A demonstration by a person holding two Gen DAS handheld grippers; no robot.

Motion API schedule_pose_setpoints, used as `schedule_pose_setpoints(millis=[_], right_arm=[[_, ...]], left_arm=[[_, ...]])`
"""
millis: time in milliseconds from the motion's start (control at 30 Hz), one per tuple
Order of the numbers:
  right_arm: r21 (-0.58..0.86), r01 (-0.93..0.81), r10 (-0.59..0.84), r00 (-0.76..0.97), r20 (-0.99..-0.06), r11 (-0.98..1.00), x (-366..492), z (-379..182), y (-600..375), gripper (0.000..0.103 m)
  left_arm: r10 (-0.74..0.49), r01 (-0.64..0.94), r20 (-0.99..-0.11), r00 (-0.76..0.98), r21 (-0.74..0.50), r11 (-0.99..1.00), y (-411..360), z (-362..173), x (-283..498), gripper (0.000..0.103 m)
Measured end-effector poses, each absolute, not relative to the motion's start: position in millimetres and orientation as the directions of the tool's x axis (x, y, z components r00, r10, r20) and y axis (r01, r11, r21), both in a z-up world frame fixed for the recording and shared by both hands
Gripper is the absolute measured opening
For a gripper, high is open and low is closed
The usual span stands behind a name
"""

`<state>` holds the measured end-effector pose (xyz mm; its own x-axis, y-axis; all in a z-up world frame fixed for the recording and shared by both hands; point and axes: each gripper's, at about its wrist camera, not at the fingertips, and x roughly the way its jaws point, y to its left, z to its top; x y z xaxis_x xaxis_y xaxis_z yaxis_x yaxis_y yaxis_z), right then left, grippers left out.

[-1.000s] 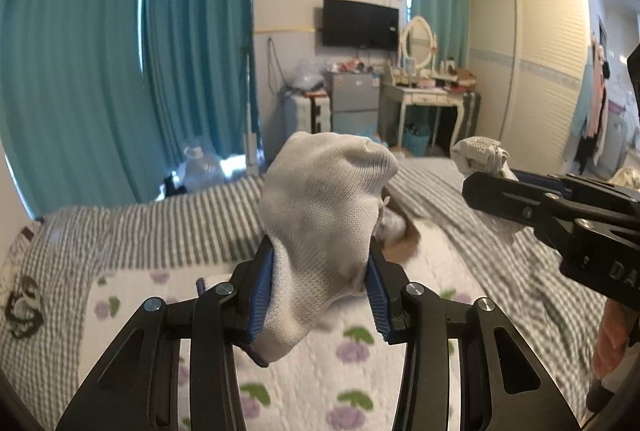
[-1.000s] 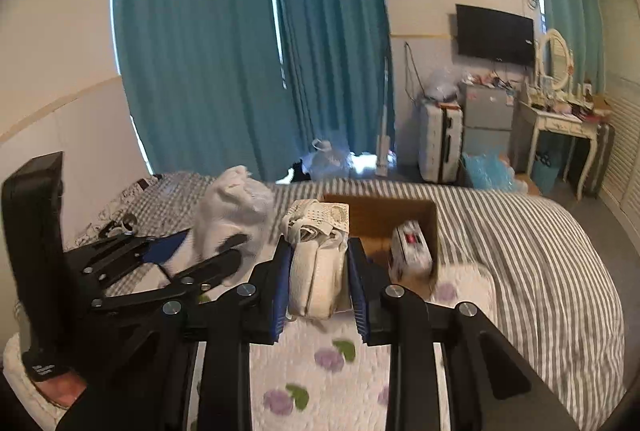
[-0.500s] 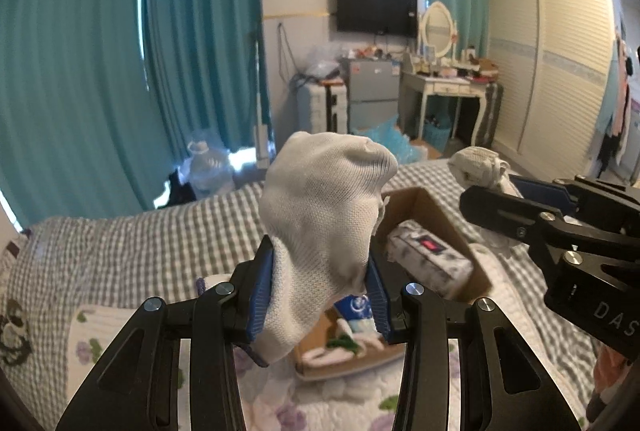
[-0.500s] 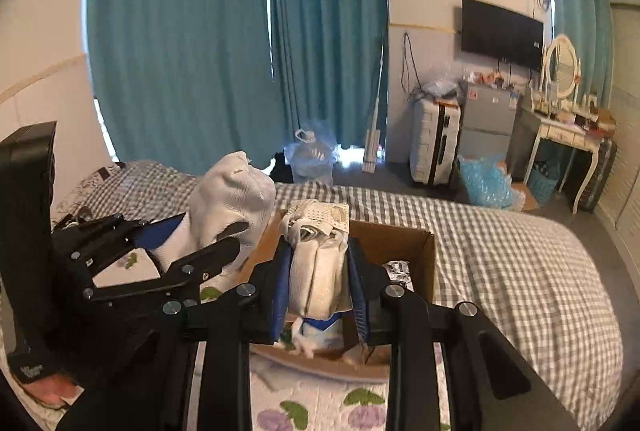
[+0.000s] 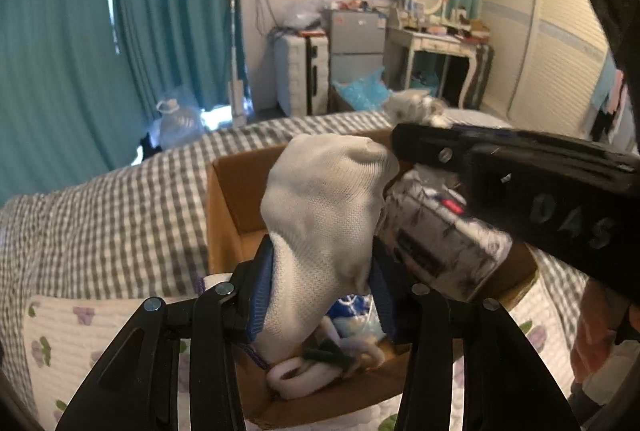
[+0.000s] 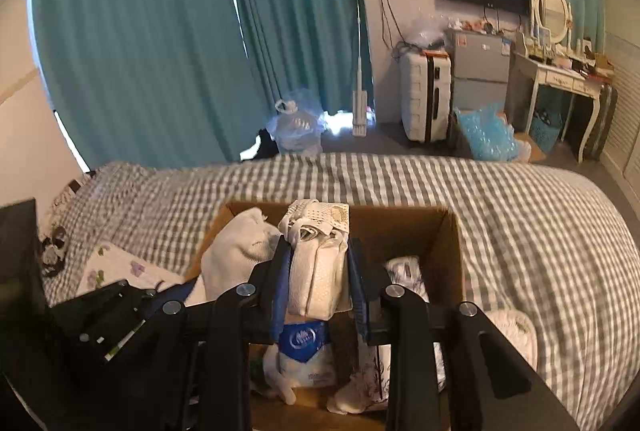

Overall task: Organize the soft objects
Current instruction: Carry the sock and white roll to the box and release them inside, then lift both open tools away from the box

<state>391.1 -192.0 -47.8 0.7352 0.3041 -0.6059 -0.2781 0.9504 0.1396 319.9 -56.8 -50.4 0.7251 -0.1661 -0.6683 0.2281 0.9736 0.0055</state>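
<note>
My left gripper is shut on a white sock and holds it over the open cardboard box on the bed. My right gripper is shut on a cream rolled sock bundle above the same box. The right gripper's black body crosses the left wrist view at the right. The white sock also shows in the right wrist view, with the left gripper's body below it. Inside the box lie a blue tissue pack, a patterned pack and white socks.
The box stands on a floral quilt over a grey checked bed cover. Beyond the bed are teal curtains, a water jug, a white suitcase and a dressing table.
Both grippers have moved forward and down over the box with their socks held. The box now fills the lower middle of both views.
</note>
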Motion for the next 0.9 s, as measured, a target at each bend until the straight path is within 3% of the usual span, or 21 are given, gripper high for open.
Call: schedule_pose_setpoints(millis=[67,100,133,167,200,600,733,867,900], right_arm=[[0.138,-0.276,0.300,0.727,-0.618,0.951,391,-55,-191,0.029],[0.139,-0.275,0.300,0.727,-0.618,0.951,390,-57,-191,0.049],[0.140,-0.266,0.294,0.731,-0.616,0.954,388,-57,-192,0.082],[0.137,-0.251,0.281,0.738,-0.614,0.958,386,-57,-192,0.093],[0.137,-0.242,0.274,0.747,-0.605,0.961,384,-55,-194,0.095],[0.112,-0.235,0.258,0.791,-0.555,0.965,327,11,-213,0.095],[0.067,-0.233,0.235,0.837,-0.494,0.970,278,64,-223,0.095],[0.045,-0.239,0.236,0.878,-0.417,0.970,215,116,-230,0.095],[0.043,-0.245,0.242,0.884,-0.400,0.968,199,126,-231,0.095]], left_arm=[[-0.138,0.222,-0.679,0.721,0.038,0.974,-60,-55,319,0.050],[-0.130,0.216,-0.680,0.721,0.042,0.975,-60,-56,319,0.056],[-0.129,0.210,-0.683,0.719,0.037,0.977,-59,-55,318,0.059],[-0.133,0.208,-0.682,0.719,0.029,0.978,-59,-53,319,0.063],[-0.156,0.220,-0.674,0.722,0.010,0.975,-58,-48,317,0.066],[-0.127,0.190,-0.625,0.770,0.036,0.981,-51,17,272,0.068],[-0.087,0.166,-0.543,0.835,0.098,0.981,-40,70,225,0.068],[-0.052,0.106,-0.382,0.923,0.120,0.987,-24,139,151,0.069],[-0.023,0.065,-0.339,0.940,0.113,0.991,-17,153,134,0.081]])
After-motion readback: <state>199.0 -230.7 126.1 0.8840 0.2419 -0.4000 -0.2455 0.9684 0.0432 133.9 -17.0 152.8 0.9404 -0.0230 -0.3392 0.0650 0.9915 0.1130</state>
